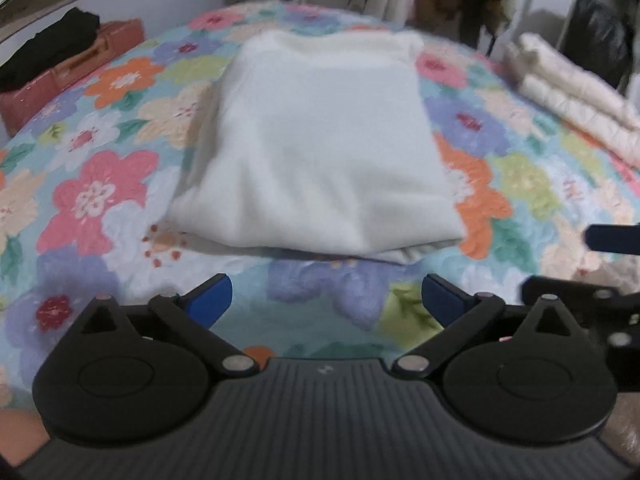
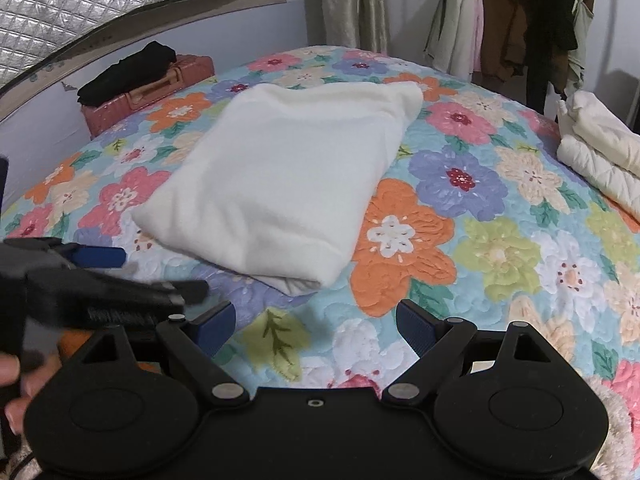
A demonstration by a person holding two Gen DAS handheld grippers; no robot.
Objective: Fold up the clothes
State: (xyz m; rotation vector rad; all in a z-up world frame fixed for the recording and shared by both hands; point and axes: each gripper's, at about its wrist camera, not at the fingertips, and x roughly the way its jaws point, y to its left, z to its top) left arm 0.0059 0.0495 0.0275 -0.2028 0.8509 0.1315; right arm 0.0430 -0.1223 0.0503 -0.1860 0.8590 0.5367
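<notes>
A cream-white garment (image 1: 320, 148) lies folded into a thick rectangle on the flowered bedspread (image 1: 100, 184); the right wrist view shows the same garment (image 2: 280, 184). My left gripper (image 1: 326, 300) hovers just short of its near folded edge, blue-padded jaws spread wide, nothing between them. My right gripper (image 2: 314, 330) is likewise open and empty, a little back from the garment's near corner. In the right wrist view the left gripper (image 2: 100, 276) shows blurred at the left edge. In the left wrist view a blue fingertip (image 1: 612, 238) of the right gripper shows at the right edge.
A pink suitcase (image 2: 160, 92) with black clothing (image 2: 132, 72) on top stands beyond the bed's far left edge. A folded cream quilted jacket (image 2: 600, 148) rests on the bed's right side. Hanging clothes (image 2: 520, 20) and curtains fill the back. Part of a hand (image 2: 12, 392) shows at lower left.
</notes>
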